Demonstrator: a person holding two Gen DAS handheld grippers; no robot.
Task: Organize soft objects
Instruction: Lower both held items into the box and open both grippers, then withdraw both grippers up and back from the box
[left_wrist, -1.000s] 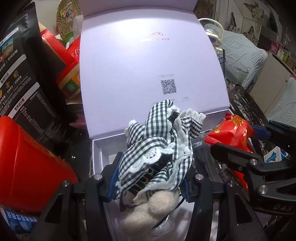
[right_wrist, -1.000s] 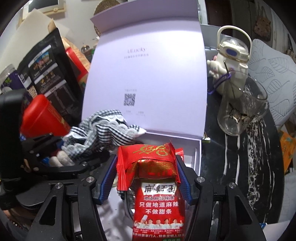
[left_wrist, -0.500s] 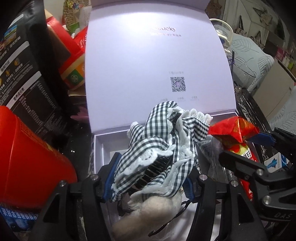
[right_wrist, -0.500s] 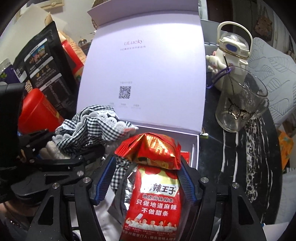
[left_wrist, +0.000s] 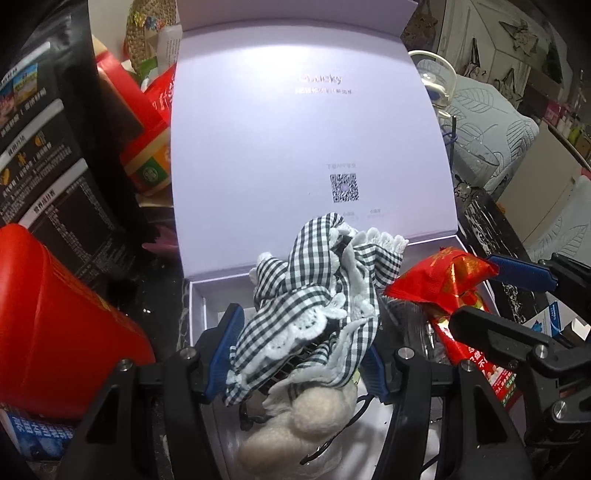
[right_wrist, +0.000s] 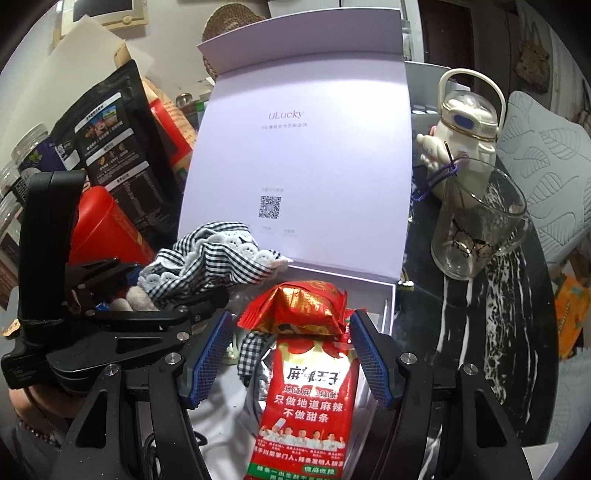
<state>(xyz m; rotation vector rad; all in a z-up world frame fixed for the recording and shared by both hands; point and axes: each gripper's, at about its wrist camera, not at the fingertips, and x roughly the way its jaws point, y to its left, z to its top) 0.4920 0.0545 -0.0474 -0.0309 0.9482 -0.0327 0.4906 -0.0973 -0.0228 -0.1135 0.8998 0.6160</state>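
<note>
A black-and-white checked cloth with lace trim (left_wrist: 314, 295) (right_wrist: 210, 254) lies bunched over a fluffy white piece (left_wrist: 314, 413) in the left part of the open lavender box (left_wrist: 195, 306) (right_wrist: 389, 295). My left gripper (left_wrist: 303, 332) (right_wrist: 155, 291) stands around the cloth, open, and the fabric only brushes its blue pads. A red snack packet (right_wrist: 306, 398) (left_wrist: 443, 277) rests in the right part of the box with its top folded over. My right gripper (right_wrist: 291, 321) (left_wrist: 491, 295) is open around it, with a clear gap on the left side.
The box lid (left_wrist: 295, 147) stands upright behind. A red container (left_wrist: 55, 314) and black bags (left_wrist: 44, 166) crowd the left. A glass mug (right_wrist: 476, 229) and a white bottle (right_wrist: 469, 136) stand right of the box on the dark marbled table (right_wrist: 498, 314).
Both pairs of jaws have widened slightly. The snack packet has slipped free of the right pads and settled lower, and the cloth has loosened between the left pads.
</note>
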